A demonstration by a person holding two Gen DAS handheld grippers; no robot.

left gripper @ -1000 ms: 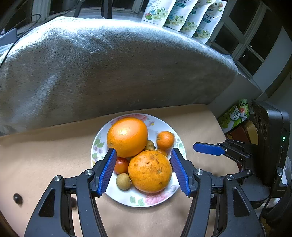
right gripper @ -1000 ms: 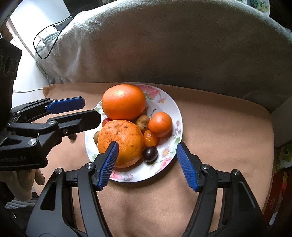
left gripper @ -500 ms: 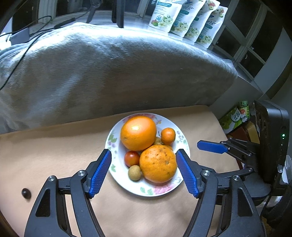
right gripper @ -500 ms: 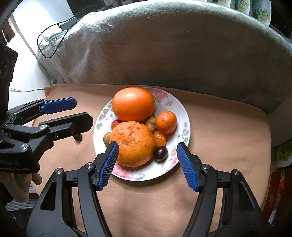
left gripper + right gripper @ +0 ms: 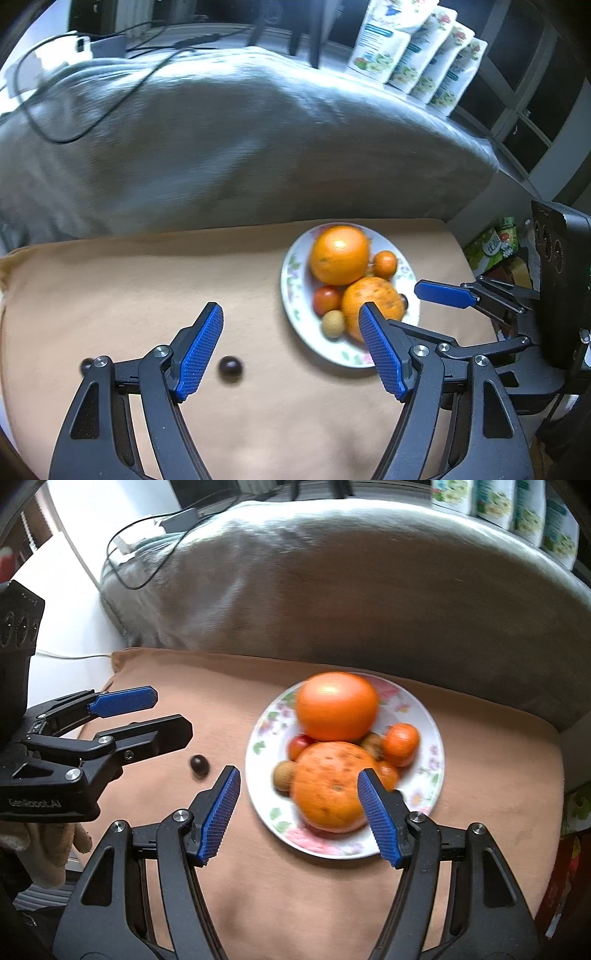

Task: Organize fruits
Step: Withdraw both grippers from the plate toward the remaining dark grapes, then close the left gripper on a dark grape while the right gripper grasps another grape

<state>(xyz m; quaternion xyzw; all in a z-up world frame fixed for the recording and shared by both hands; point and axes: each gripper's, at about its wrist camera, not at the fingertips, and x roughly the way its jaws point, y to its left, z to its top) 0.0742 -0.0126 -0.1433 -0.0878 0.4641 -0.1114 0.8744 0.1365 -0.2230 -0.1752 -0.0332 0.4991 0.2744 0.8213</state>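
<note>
A floral white plate (image 5: 291, 284) (image 5: 428, 716) on the tan cushion holds a smooth orange (image 5: 339, 254) (image 5: 337, 705), a speckled orange (image 5: 371, 295) (image 5: 328, 786), a mandarin (image 5: 385, 264) (image 5: 400, 744), a red tomato (image 5: 327, 300) and a small brown fruit (image 5: 332, 323). A dark grape (image 5: 230, 367) (image 5: 199, 764) lies on the cushion left of the plate. My left gripper (image 5: 291, 349) is open and empty, hovering between grape and plate. My right gripper (image 5: 299, 816) is open and empty over the plate's near-left edge.
A grey blanket-covered backrest (image 5: 229, 147) rises behind the tan cushion (image 5: 110, 280). A second dark fruit (image 5: 85, 364) lies at the far left. Snack pouches (image 5: 413, 55) stand on the sill. Cables (image 5: 147, 546) lie at the upper left.
Both grippers have pulled back and swung left, so the plate now sits to the right in both views. A dark grape has come into view on the cushion.
</note>
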